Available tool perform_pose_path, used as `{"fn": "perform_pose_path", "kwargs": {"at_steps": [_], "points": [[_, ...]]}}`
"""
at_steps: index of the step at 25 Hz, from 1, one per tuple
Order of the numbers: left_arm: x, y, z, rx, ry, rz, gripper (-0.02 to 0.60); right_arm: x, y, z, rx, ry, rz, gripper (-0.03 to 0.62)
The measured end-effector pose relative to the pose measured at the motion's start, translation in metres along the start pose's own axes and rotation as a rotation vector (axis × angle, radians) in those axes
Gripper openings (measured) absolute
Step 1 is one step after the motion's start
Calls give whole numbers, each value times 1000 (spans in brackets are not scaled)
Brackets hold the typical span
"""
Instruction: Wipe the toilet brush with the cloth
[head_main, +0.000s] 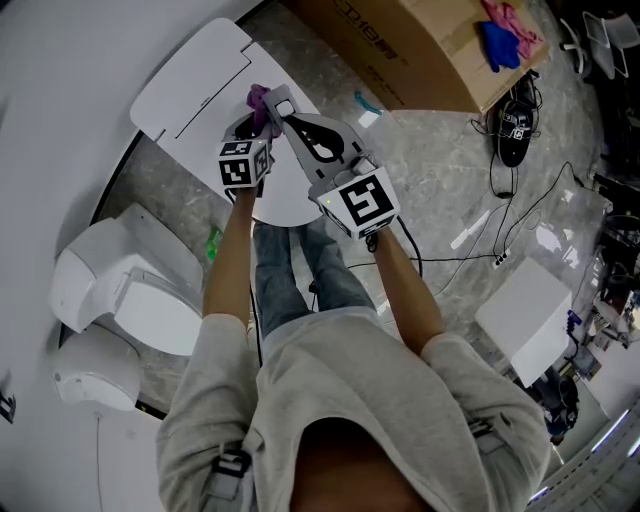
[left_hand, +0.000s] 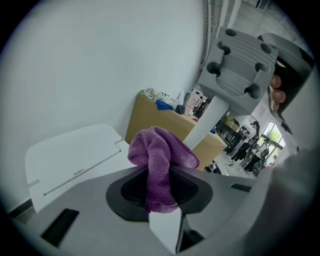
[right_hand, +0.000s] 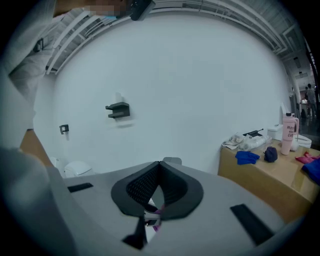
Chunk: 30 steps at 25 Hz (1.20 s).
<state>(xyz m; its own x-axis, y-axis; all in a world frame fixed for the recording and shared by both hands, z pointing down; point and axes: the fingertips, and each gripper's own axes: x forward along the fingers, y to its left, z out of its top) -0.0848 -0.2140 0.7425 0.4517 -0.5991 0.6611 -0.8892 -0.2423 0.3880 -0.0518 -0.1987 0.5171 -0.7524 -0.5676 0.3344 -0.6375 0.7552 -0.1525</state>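
Observation:
The purple cloth (left_hand: 160, 155) is bunched between the jaws of my left gripper (left_hand: 161, 192), which is shut on it. In the head view the cloth (head_main: 258, 98) shows at the tip of the left gripper (head_main: 262, 115), held up in front of the person. The toilet brush's white handle (left_hand: 202, 125) runs from my right gripper (left_hand: 240, 65) down behind the cloth and touches it. My right gripper (head_main: 283, 103) is shut on that handle; in its own view (right_hand: 160, 167) the pads meet, with a bit of white and purple below. The brush head is hidden.
A white toilet (head_main: 130, 300) stands at the left by the wall. A white flat panel (head_main: 195, 85) lies beyond the grippers. A cardboard box (head_main: 400, 40) sits at the top, cables (head_main: 500, 230) cross the floor at the right, and a white box (head_main: 530, 310) stands further right.

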Motion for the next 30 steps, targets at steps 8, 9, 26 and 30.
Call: {"fn": "perform_pose_path", "kwargs": {"at_steps": [8, 9, 26, 30], "points": [[-24, 6, -1, -35, -29, 13, 110, -1, -1, -2, 3, -4, -2, 31], [-31, 7, 1, -36, -48, 20, 110, -1, -2, -2, 1, -5, -2, 31], [-69, -20, 81, -77, -279, -83, 109, 1, -2, -3, -7, -2, -1, 31], [-61, -22, 79, -142, -281, -136, 109, -1, -6, -2, 13, -5, -4, 31]]}}
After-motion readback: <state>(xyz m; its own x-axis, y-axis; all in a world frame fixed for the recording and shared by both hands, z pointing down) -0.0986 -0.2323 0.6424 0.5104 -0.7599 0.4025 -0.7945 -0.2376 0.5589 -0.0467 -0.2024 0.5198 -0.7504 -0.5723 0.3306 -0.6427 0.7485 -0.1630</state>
